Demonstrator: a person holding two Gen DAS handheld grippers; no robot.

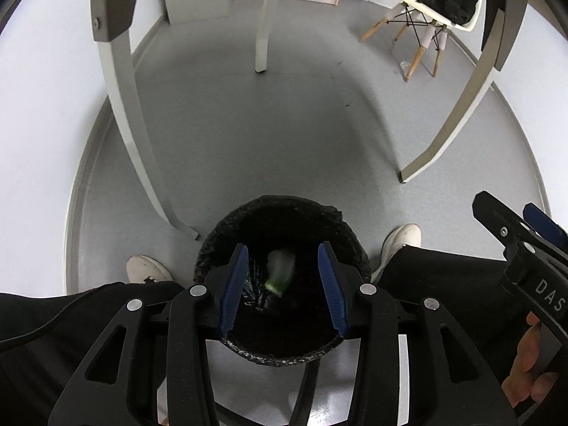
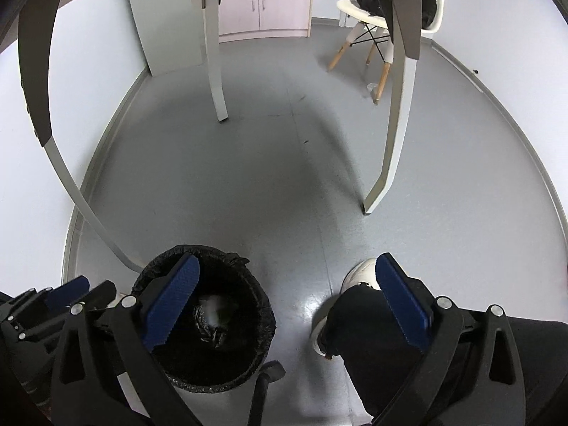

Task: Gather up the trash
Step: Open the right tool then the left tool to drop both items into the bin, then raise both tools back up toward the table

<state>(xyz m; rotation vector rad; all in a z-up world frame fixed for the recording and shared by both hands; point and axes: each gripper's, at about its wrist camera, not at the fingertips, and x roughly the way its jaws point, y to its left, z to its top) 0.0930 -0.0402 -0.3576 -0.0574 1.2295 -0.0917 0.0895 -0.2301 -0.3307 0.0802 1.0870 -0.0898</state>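
One bin (image 1: 284,277) sits on the floor (image 1: 266,135) between the person's two shoes, with one blurred green-white scrap (image 1: 280,271) inside it, so the drop step looks done. Above the bin, the left hand-held gripper (image 1: 285,282) stands partly open and empty; beside the bin, the right hand-held gripper (image 2: 284,301) gapes wide, empty. Next calls for finding more trash away from the bin.

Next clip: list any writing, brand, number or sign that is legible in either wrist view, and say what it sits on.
"DAS": white capital letters on the black body of the right gripper, at the right edge of the left wrist view; the picture's edge cuts the word off, so it may go on.
Nothing else reads: no writing shows on the trash bin, the cabinet, the chair or the shoes.
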